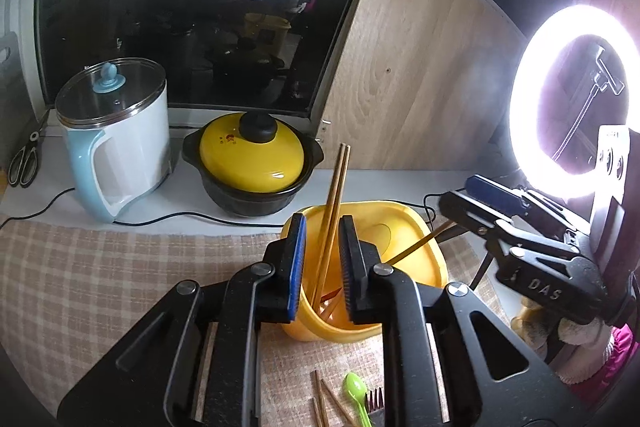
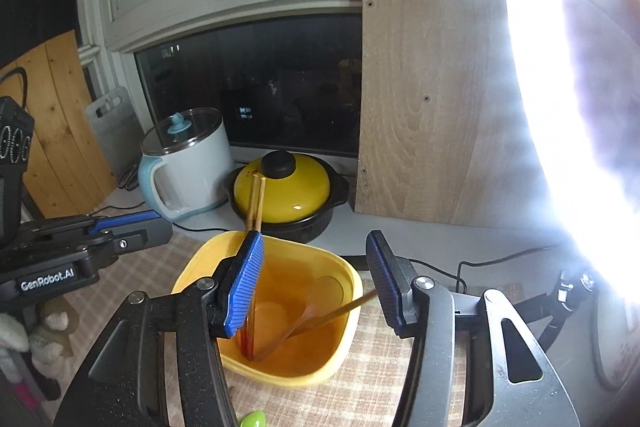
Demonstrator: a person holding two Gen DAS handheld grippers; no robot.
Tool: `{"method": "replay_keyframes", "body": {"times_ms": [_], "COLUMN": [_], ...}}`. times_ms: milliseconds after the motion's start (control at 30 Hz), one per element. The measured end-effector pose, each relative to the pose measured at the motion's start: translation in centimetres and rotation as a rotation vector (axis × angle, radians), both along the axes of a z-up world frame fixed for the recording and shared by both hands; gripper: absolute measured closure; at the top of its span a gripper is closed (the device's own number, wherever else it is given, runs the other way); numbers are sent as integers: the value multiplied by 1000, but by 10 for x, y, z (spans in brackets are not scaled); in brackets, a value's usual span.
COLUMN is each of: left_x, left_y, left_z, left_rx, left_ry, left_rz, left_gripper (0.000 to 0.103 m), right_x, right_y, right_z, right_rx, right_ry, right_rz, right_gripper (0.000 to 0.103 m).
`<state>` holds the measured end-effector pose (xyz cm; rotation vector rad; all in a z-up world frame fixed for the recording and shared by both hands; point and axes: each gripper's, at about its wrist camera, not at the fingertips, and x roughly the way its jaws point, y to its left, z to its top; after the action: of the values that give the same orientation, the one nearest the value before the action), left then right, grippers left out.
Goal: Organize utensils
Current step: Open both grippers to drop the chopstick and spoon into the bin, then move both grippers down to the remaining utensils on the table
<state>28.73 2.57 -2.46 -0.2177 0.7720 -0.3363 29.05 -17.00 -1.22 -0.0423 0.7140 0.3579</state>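
A dark window backs a table (image 1: pixel 100 267) laid with a checked cloth. On it stands a yellow tub (image 1: pixel 400 223), where a pair of chopsticks (image 1: pixel 334 203) leans upright and a wooden spoon (image 2: pixel 316 319) lies slanted across. The left gripper (image 1: pixel 322 267) stands slightly parted around the chopsticks, its pads seemingly just clear of them; the right gripper (image 2: pixel 316 279) hangs spread and empty over the tub. More chopsticks (image 1: pixel 324 403), a green spoon (image 1: pixel 356 393) and a dark fork (image 1: pixel 375 401) lie on the cloth nearer the camera. All should be light, stiff and thin, the smooth sticks apt to roll or slip, so a mid-shaft pinch suits best. Behind, a kettle (image 1: pixel 120 139) and lidded pot (image 1: pixel 252 167) stand well apart; the tub's rim and the other gripper are what most crowd a reach
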Motion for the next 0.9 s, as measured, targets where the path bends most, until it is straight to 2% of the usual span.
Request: {"method": "replay_keyframes", "body": {"times_ms": [400, 467, 533, 900], "left_x": [-38, -44, -51, -91], "left_y": [1, 1, 0, -9], "left_z": [4, 2, 0, -34], "left_rx": [44, 51, 56, 91], "left_ry": [-14, -6, 3, 106], "left_rz": [-7, -11, -16, -62], "left_gripper": [88, 88, 88, 88], "right_x": [-40, -46, -54, -94], "right_y": [-32, -37, -42, -64], "right_z": [13, 12, 10, -30], "right_rx": [94, 107, 117, 115], "right_ry": [7, 20, 26, 131], "right_rz": [-5, 2, 12, 110], "right_gripper": [50, 41, 36, 35]}}
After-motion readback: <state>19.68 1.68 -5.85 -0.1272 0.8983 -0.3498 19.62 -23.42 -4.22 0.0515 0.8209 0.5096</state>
